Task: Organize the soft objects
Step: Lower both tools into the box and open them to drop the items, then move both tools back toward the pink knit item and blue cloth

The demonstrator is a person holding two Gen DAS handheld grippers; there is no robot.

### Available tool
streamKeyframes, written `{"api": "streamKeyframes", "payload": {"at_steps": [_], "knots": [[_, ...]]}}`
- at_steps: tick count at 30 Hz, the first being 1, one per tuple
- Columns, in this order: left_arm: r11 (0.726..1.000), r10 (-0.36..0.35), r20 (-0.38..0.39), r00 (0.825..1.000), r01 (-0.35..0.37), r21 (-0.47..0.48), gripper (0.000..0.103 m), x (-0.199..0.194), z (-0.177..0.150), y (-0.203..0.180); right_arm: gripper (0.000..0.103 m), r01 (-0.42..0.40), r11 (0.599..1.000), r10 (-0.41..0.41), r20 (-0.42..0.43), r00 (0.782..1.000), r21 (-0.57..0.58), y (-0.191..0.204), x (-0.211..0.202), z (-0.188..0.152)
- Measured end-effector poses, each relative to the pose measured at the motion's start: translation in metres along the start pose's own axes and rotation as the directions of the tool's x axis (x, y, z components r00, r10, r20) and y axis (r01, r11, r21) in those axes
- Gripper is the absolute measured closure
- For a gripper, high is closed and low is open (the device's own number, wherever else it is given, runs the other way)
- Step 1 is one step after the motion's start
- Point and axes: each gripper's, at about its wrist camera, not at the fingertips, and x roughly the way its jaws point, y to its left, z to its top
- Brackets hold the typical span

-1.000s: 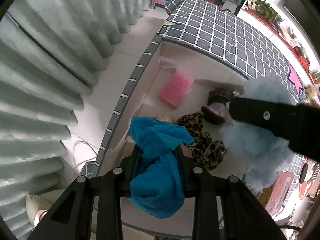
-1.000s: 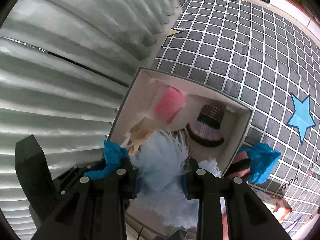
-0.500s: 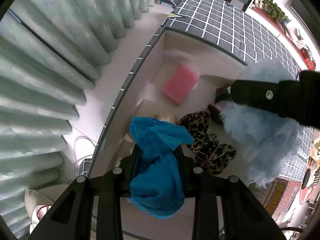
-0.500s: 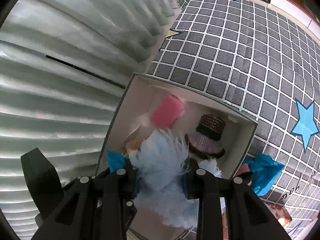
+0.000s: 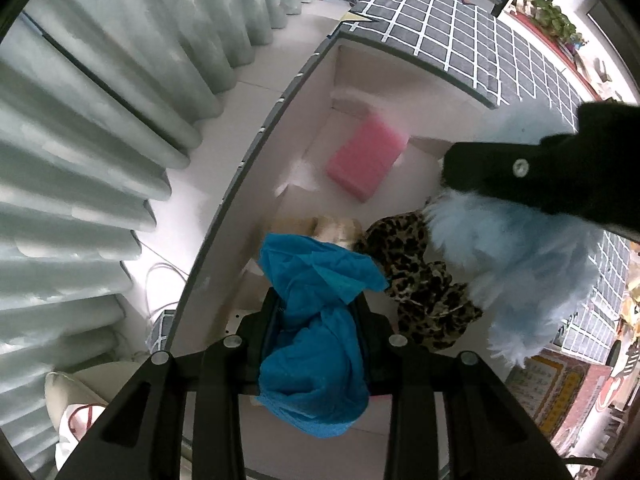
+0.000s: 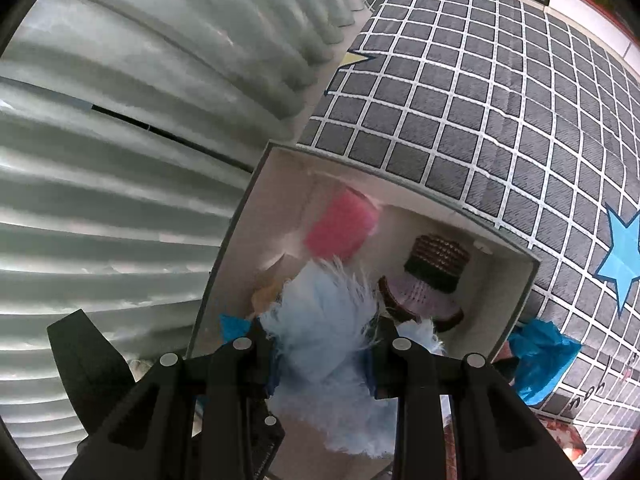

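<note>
Soft objects are being gathered into an open white box, and two of them hang over it now. A crumpled blue cloth sits between the fingers of the left gripper, which points straight down above the near end of the box; its jaws have just been opening a little, with the cloth between them and bulging past both fingers, so release looks to have begun, though whether the pads are off the fabric cannot be told. A fluffy pale-blue piece is clamped in the right gripper, whose jaws stand narrow and pinch it tight; it hangs above the middle of the box, slanting downward. Already lying inside are a pink sponge toward the far end, a leopard-print fabric piece just beside the blue cloth, a cream plush item partly hidden behind the cloth, and a small knitted hat near the right wall. The box rests against a grey grid-patterned mat, with pale curtains beside it. Judging by this, the task is well along: four items are stowed and two await dropping. Another blue cloth lies outside on the mat, so at least that probably remains.
</note>
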Motion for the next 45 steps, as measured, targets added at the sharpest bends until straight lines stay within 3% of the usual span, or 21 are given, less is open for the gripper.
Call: {"api": "streamKeyframes", "payload": {"at_steps": [4, 6, 8, 13, 16, 19, 34, 41, 45], "knots": [[1.000, -0.027, 0.008, 1.000, 0.027, -0.005, 0.047, -0.001, -0.001, 0.000, 0.069, 0.005, 1.000, -0.005, -0.011, 1.000, -0.004, 0.001, 0.006, 0.000], [0.999, -0.031, 0.017, 0.999, 0.031, -0.017, 0.032, -0.003, -0.001, 0.001, 0.056, 0.006, 1.000, -0.006, -0.007, 1.000, 0.001, 0.000, 0.006, 0.001], [0.999, -0.024, 0.020, 1.000, 0.025, -0.025, 0.024, -0.005, 0.000, 0.002, 0.041, 0.005, 1.000, -0.005, -0.003, 1.000, 0.011, -0.002, 0.005, 0.001], [0.999, -0.018, 0.020, 1.000, 0.019, -0.035, 0.019, -0.006, 0.000, 0.001, 0.036, 0.015, 1.000, -0.015, 0.000, 1.000, 0.023, -0.007, 0.001, 0.003], [0.998, -0.027, 0.046, 0.999, 0.030, -0.062, 0.000, -0.011, 0.000, 0.004, 0.014, 0.054, 0.998, -0.055, 0.008, 0.998, 0.029, -0.011, -0.002, 0.003], [0.996, -0.040, 0.064, 0.997, 0.044, -0.072, 0.000, -0.012, -0.001, 0.007, 0.001, 0.080, 0.996, -0.081, 0.025, 0.996, 0.040, -0.014, -0.007, 0.004], [0.997, -0.079, 0.073, 0.994, 0.080, -0.004, 0.000, -0.031, 0.005, -0.021, 0.001, 0.086, 0.990, -0.094, 0.073, 0.993, 0.111, -0.049, -0.053, 0.006], [0.995, -0.090, 0.067, 0.994, 0.088, 0.041, 0.000, -0.038, 0.010, -0.036, 0.001, 0.075, 0.977, -0.089, 0.062, 0.994, 0.201, -0.091, -0.077, 0.000], [0.994, -0.089, 0.053, 0.995, 0.085, 0.071, 0.000, -0.037, 0.010, -0.048, 0.001, 0.107, 0.959, -0.120, 0.033, 0.992, 0.263, -0.125, -0.082, -0.008]]}}
